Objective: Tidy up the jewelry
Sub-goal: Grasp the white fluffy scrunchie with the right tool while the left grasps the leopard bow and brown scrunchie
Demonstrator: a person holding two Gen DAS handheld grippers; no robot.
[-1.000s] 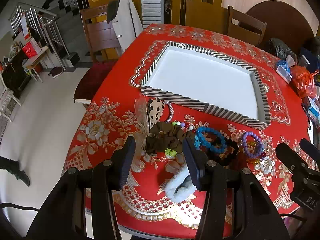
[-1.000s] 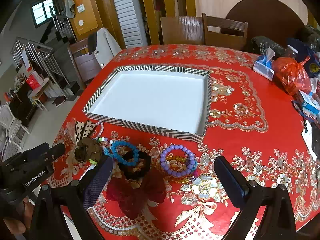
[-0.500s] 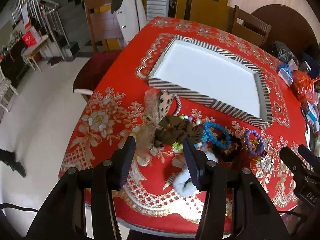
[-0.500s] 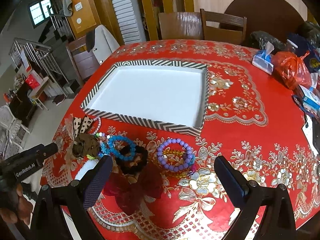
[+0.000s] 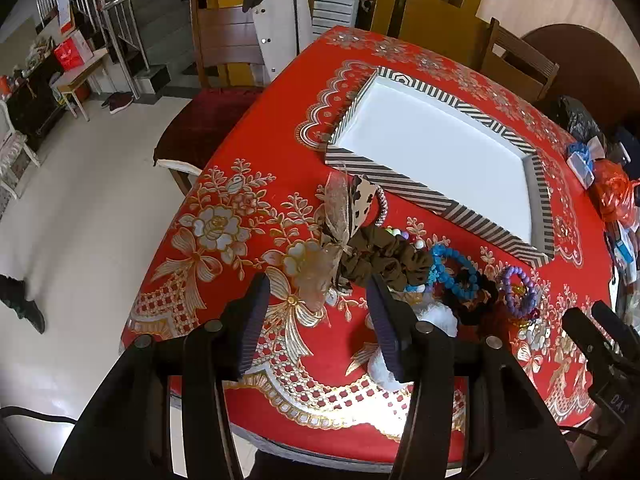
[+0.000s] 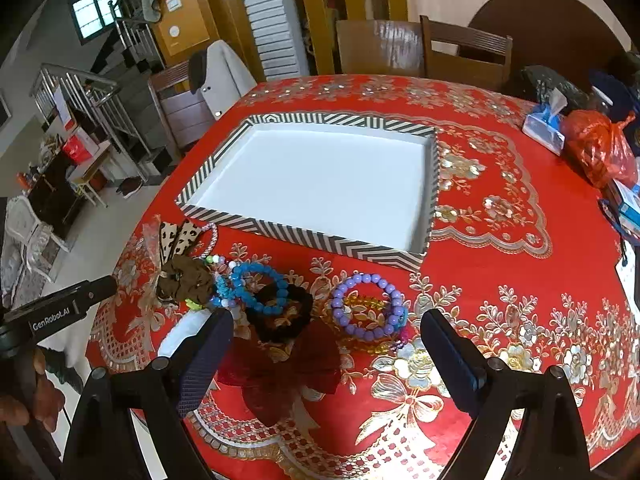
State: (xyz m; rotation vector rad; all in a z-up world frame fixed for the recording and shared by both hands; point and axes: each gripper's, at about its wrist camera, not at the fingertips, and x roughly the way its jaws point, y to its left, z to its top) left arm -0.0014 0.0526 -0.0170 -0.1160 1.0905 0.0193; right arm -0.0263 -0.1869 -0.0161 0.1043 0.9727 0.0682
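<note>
My left tool (image 5: 318, 312) hangs over the near edge of the red floral table (image 5: 240, 184), fingers spread and holding nothing, with the sheer gold bow (image 5: 320, 264) and the brown scrunchie (image 5: 380, 258) just beyond its tips. My right tool (image 6: 326, 350) is spread wide too, its jaws having just closed in a little; nothing is pinched, and the dark red bow (image 6: 280, 364) lies on the cloth between its fingers. The jewelry sits in a loose cluster along the near side of the table: a leopard-print bow (image 6: 178, 236), a blue bead bracelet (image 6: 260, 288) overlapping a black scrunchie (image 6: 286, 316), and a purple bead bracelet (image 6: 366, 306) over yellow beads. Behind them stands the white tray with a striped rim (image 6: 316, 240), nothing inside it.
</note>
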